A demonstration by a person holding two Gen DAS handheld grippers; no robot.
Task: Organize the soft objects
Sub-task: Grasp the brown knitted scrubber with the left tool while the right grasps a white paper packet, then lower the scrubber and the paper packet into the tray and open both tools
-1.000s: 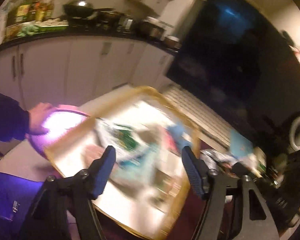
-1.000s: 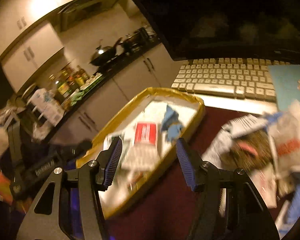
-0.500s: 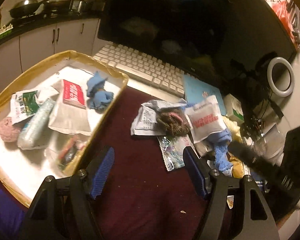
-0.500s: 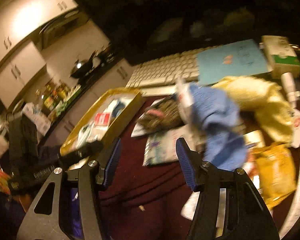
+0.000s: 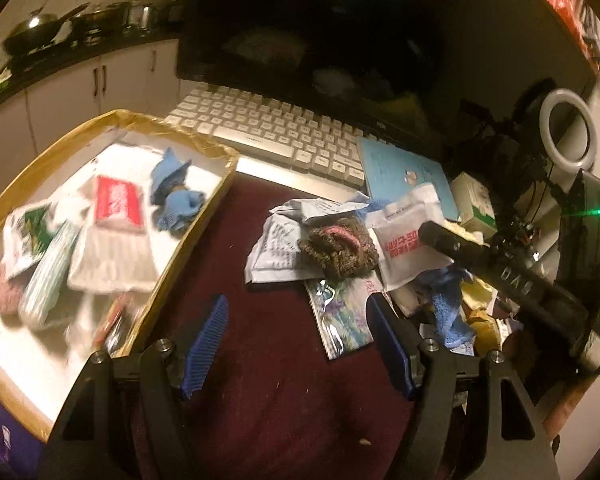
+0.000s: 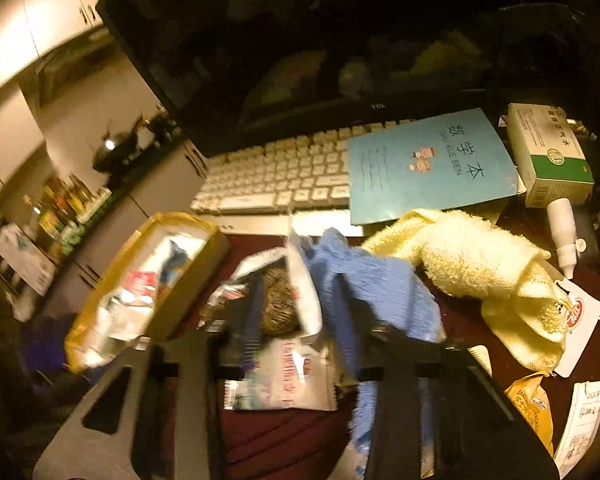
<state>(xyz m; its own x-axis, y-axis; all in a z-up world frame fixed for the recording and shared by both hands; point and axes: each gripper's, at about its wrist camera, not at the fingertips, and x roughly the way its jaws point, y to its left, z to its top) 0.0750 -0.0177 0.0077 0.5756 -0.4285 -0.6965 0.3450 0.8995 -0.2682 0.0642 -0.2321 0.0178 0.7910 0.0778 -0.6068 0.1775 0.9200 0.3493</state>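
Maroon cloth point(image 5: 260, 380) lies bare between tray rim point(image 5: 188, 240) and pile; left gripper point(image 5: 296, 344) spread, right gripper point(image 6: 300, 312) blurred, state unclear.

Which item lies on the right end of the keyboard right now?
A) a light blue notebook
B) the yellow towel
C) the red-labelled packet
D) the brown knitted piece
A: the light blue notebook covers the right end of the white keyboard, while the yellow towel lies in front of it on the dark red cloth.
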